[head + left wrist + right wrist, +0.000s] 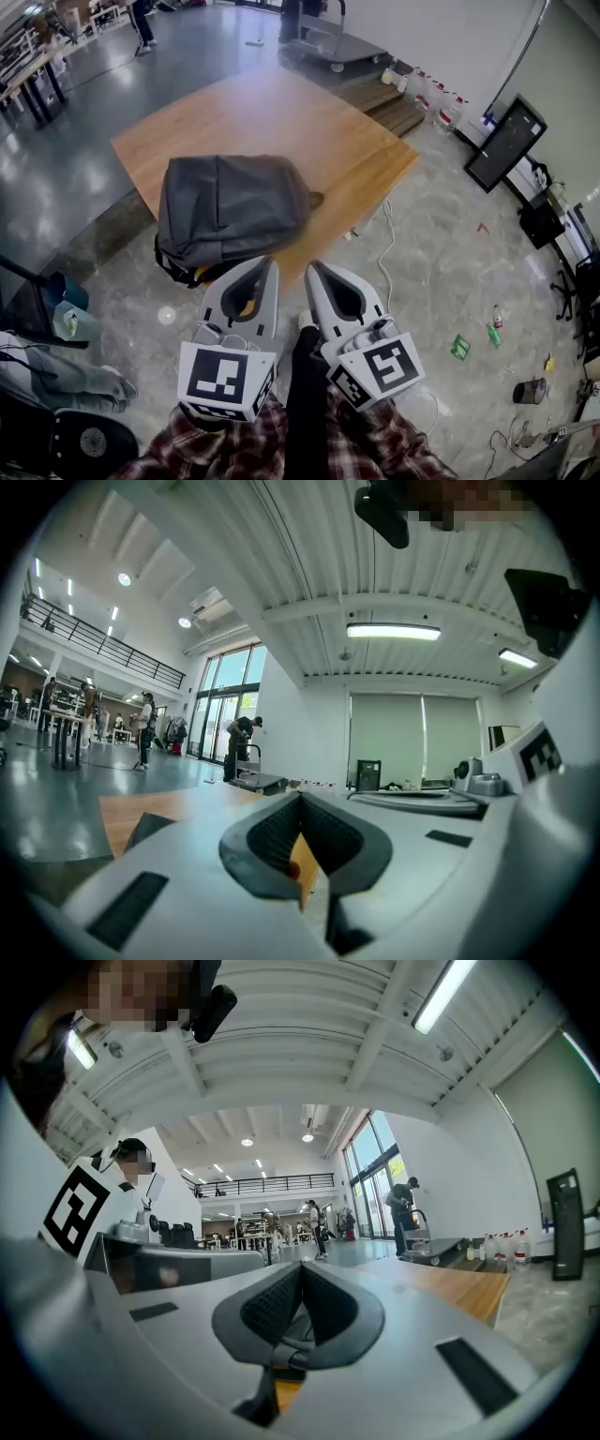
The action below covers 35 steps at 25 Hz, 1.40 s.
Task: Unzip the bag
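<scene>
A grey backpack (230, 214) lies flat on a low wooden platform (281, 122), its zips shut as far as I can see. Both grippers hover close to my body, just short of the bag's near edge and not touching it. My left gripper (272, 264) is shut with nothing in it, its tips meeting (300, 795). My right gripper (310, 268) is beside it, also shut and empty (300, 1267). In the left gripper view a dark corner of the backpack (145, 832) shows low at the left, over the wooden platform (131, 808).
A flat trolley (333, 45) stands beyond the platform, with bottles (436, 101) beside a step. A black panel (506, 142) leans at the right wall. A white cable (386, 246) trails over the stone floor, with scattered litter (459, 347). People stand far off.
</scene>
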Motion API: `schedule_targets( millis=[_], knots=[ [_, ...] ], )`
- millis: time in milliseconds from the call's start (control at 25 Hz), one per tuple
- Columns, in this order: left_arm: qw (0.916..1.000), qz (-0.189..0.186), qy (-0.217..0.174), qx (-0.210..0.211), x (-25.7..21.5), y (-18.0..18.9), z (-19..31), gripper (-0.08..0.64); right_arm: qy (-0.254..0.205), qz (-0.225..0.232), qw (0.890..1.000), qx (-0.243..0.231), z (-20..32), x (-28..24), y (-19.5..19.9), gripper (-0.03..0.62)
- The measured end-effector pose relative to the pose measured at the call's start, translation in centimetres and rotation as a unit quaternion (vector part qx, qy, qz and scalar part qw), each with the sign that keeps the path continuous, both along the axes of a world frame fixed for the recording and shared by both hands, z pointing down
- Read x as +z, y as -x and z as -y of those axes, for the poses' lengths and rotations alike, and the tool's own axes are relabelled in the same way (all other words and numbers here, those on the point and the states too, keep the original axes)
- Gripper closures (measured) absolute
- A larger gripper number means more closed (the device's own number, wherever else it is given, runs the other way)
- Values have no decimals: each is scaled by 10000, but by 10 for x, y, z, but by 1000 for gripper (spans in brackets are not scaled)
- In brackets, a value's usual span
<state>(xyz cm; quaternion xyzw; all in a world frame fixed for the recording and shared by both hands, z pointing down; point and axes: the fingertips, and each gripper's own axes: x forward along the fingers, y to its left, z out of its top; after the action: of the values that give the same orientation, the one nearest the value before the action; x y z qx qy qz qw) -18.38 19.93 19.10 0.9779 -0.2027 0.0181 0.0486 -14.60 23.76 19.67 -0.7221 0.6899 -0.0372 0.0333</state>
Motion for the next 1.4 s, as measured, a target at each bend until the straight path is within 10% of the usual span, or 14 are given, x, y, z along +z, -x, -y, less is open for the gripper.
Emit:
schedule_targets(
  millis=[760,1400],
  knots=[
    [9770,0,248,-2119,-14,-196,190,552,263,22,9770,-2117,203,-13,-210,581],
    [9561,190,637,-2854,25,-191,257,552,718,4,9523,-2967,294,25,-212,581]
  ],
)
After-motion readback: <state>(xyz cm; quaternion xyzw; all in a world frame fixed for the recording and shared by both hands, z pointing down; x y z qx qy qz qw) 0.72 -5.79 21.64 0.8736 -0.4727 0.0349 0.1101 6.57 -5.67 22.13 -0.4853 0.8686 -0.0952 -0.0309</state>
